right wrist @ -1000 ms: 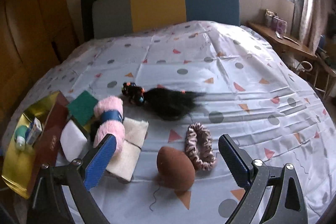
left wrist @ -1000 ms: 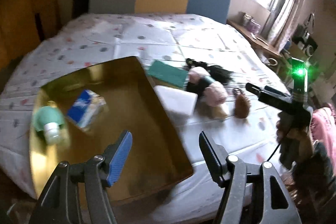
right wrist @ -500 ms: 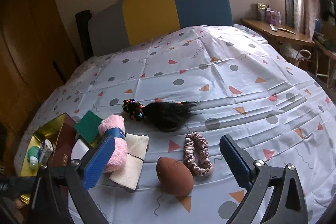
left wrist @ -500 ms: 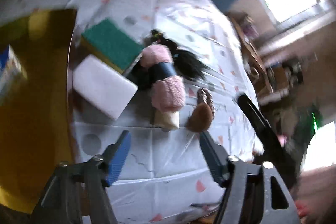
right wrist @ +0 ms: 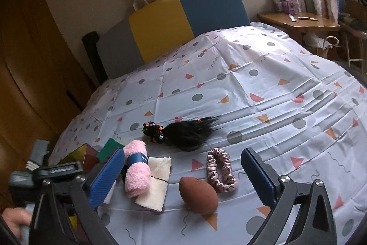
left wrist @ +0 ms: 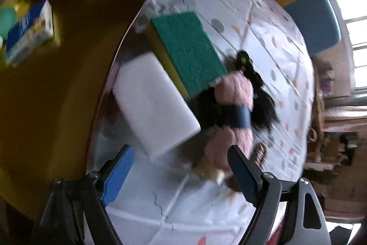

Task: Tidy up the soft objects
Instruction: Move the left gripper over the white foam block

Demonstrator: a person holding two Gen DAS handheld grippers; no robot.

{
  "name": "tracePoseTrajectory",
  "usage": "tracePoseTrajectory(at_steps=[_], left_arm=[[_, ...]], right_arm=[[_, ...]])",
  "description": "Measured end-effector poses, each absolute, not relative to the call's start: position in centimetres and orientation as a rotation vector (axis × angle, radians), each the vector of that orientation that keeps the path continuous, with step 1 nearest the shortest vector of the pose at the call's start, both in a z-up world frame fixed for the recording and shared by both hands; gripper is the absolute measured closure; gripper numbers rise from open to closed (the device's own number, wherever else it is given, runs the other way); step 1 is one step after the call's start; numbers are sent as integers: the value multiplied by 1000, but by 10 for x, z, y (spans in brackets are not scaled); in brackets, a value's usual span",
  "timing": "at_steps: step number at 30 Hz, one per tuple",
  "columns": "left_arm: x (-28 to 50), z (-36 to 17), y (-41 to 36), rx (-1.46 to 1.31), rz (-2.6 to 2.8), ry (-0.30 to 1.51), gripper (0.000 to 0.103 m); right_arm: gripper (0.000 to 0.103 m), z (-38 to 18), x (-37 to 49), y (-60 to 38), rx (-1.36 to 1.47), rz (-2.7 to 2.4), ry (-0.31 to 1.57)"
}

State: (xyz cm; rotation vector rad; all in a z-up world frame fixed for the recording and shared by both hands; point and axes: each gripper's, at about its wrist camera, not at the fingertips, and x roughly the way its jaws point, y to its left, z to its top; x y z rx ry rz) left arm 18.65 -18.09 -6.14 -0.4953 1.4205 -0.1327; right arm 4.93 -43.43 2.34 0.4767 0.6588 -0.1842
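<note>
Left tool (left wrist: 179, 169) opening, jaws empty, over the white sponge (left wrist: 153, 102) by the gold box (left wrist: 57, 95) at the bed's (right wrist: 263, 88) left edge — pink towel roll (right wrist: 137, 169), brown sponge (right wrist: 198, 195), scrunchie (right wrist: 220, 170) alongside — right tool (right wrist: 181, 176) open, empty.

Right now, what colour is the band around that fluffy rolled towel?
Dark blue, around the pink towel; clearest in the right wrist view.

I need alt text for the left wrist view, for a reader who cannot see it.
The left gripper, its jaws opening and empty, points down at a white sponge block on a patterned bedsheet. Beside it lie a green scouring sponge and a pink rolled towel; a gold box is at left.
</note>
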Motion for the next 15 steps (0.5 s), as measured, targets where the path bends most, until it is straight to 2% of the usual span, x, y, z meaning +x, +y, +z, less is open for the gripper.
tracePoseTrajectory(at_steps=[4, 6, 7, 9, 15], left_arm=[[201, -67, -194, -427, -60, 1435, 19], [206, -77, -199, -379, -40, 1468, 25], [206, -78, -201, -339, -25, 1461, 31], [202, -78, -205, -286, -117, 1437, 65], [170, -82, -210, -187, -323, 1384, 71]], right_arm=[[1, 25, 47, -437, 492, -176, 648], [1, 26, 46, -437, 493, -175, 645], [1, 26, 46, -437, 492, -174, 644], [1, 26, 45, -438, 496, -175, 639], [1, 26, 44, -440, 499, -188, 638]])
